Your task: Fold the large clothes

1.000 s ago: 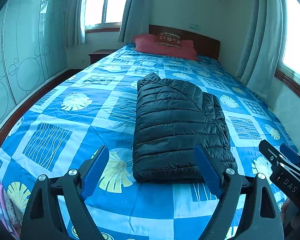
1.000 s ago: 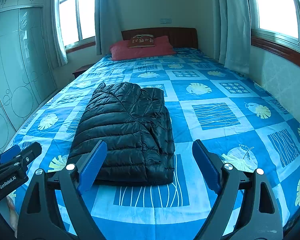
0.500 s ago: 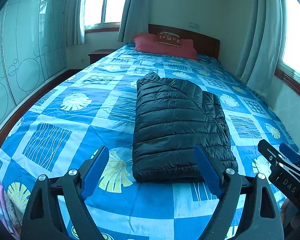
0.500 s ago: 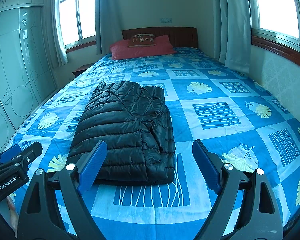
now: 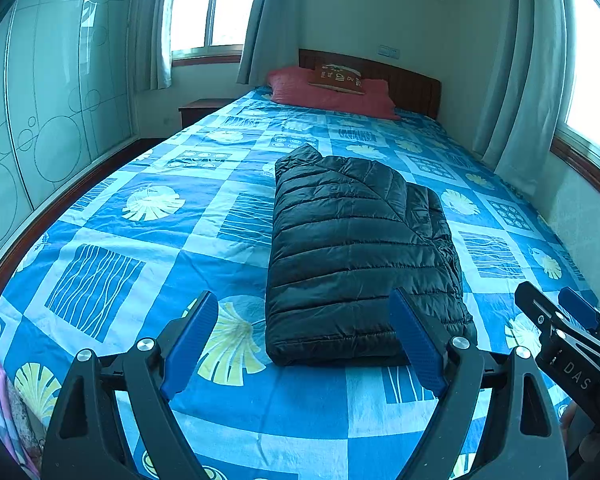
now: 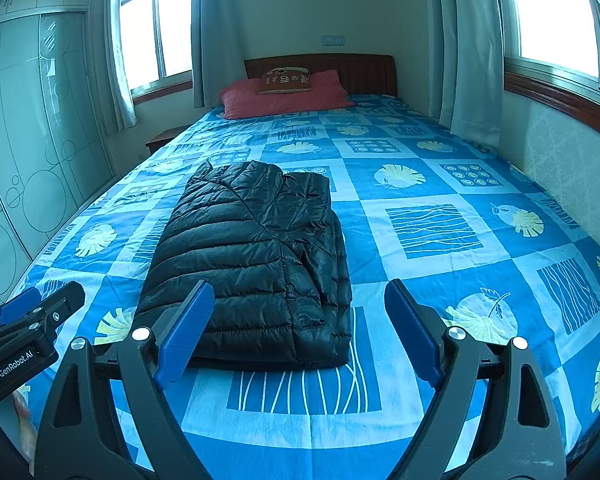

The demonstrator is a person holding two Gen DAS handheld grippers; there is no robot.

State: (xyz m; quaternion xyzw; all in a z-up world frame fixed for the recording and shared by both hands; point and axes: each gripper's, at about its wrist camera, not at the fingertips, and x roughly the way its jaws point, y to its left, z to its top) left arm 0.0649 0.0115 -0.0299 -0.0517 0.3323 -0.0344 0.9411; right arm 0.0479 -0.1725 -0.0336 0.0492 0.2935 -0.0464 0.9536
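Observation:
A black quilted puffer jacket (image 5: 356, 248) lies folded into a neat rectangle in the middle of the bed; it also shows in the right wrist view (image 6: 252, 256). My left gripper (image 5: 304, 340) is open and empty, held above the bed's near end, short of the jacket's near edge. My right gripper (image 6: 300, 332) is open and empty, also just short of the near edge. The right gripper shows at the lower right of the left wrist view (image 5: 560, 320), and the left gripper at the lower left of the right wrist view (image 6: 40, 304).
The bed has a blue patterned cover (image 5: 148, 248). A red pillow (image 5: 332, 94) and wooden headboard (image 6: 364, 74) are at the far end. A wardrobe (image 5: 40, 112) stands left, a nightstand (image 5: 202, 110) far left, curtains (image 6: 472, 60) and a wall right.
Both views have pulled back very slightly from the jacket. The jacket has not moved and both grippers stay open.

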